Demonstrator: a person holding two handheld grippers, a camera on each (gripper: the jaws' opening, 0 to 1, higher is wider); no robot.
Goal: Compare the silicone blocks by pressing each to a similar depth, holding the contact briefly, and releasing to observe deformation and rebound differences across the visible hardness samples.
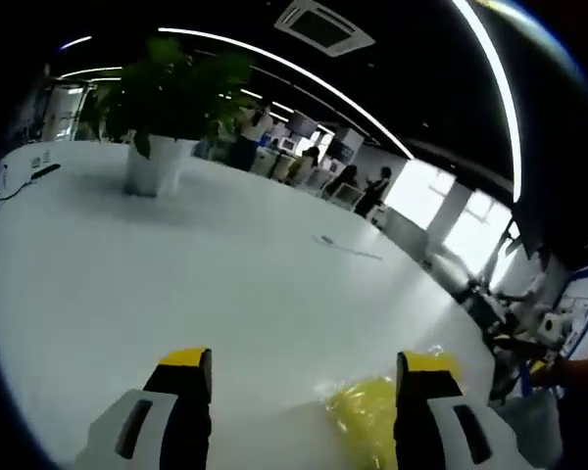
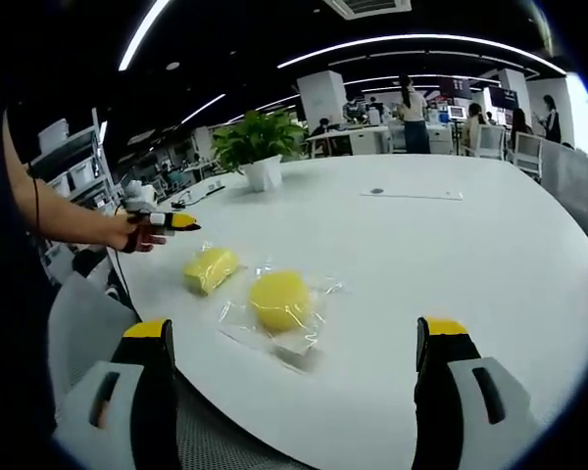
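Right gripper view first: the right gripper (image 2: pixel 292 362) hangs over the near edge of the white table (image 2: pixel 451 245) with its jaws spread wide and nothing between them. Two yellow silicone samples lie ahead of it — a round block (image 2: pixel 279 299) sealed in a clear bag (image 2: pixel 309 338), and just beside it, farther off to the left, a squarish block (image 2: pixel 211 267) that looks bagged too, though I can't be sure. The left gripper (image 2: pixel 174 222) comes in from the left in a person's hand (image 2: pixel 137 233), hovering just past the squarish block; seen from here its jaws are too small to read. In the left gripper view that left gripper (image 1: pixel 304 377) also stands wide open and holds nothing, with a yellow block (image 1: pixel 365 419) low between its jaws, near the right one, partly cut off by the frame — which of the two samples it is I can't tell. Judging by looks, these are light, soft, springy pieces that should dent and recover; the film is likely slick and crinkly, so I'd press straight down on the middle of each top face, not pinch an edge, or the block may skate across the smooth table. Hardness labels, if any, can't be made out. A potted plant (image 2: pixel 258 147) stands well back on the table, and people sit at desks beyond.
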